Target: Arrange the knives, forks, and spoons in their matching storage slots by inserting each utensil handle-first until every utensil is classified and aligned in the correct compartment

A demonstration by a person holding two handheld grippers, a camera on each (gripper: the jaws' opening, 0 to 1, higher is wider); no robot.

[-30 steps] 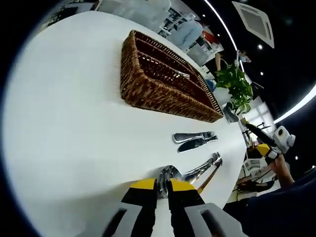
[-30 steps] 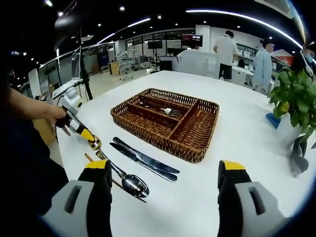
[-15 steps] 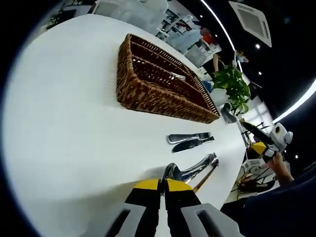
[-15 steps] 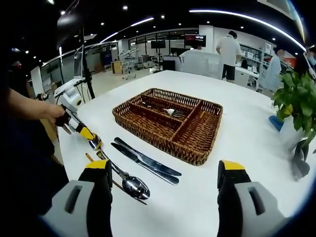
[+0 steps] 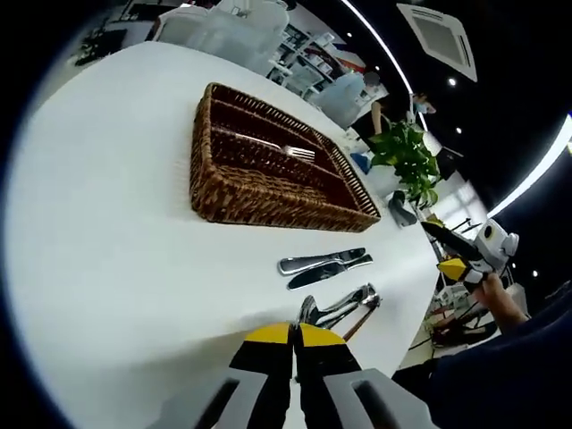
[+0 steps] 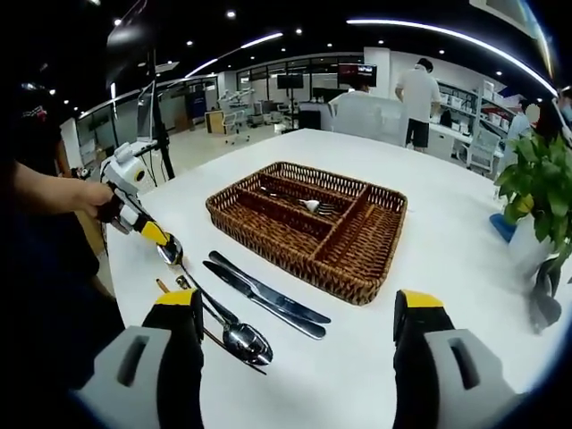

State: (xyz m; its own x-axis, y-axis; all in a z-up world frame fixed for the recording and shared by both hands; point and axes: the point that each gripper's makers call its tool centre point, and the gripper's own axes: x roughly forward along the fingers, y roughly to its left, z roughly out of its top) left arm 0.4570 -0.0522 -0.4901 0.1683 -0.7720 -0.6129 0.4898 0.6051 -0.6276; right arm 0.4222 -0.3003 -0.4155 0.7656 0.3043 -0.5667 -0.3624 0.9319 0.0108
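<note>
The wicker basket (image 5: pixel 259 192) (image 6: pixel 295 246) lies on the white table with one fork (image 5: pixel 299 152) (image 6: pixel 317 207) in a middle slot. My left gripper (image 5: pixel 294 332) (image 6: pixel 154 234) is shut on the bowl end of a spoon (image 5: pixel 315 310) (image 6: pixel 172 253), whose handle slants down to the table. A second spoon (image 6: pixel 245 341) and a thin brown-handled piece (image 5: pixel 359 323) (image 6: pixel 163 287) lie beside it. Two knives (image 5: pixel 322 266) (image 6: pixel 268 297) rest side by side between the spoons and the basket. My right gripper (image 6: pixel 298 306) hovers open above the knives.
A potted plant (image 5: pixel 407 152) (image 6: pixel 536 179) stands past the basket's end, near the table edge. A hand (image 6: pixel 85 197) holds the left gripper over the table's edge. People stand at desks in the background. Bare white table (image 5: pixel 107 232) lies around the basket.
The left gripper has risen a little and drawn back with the spoon's bowl end in it. The right gripper has stayed open and nearly still.
</note>
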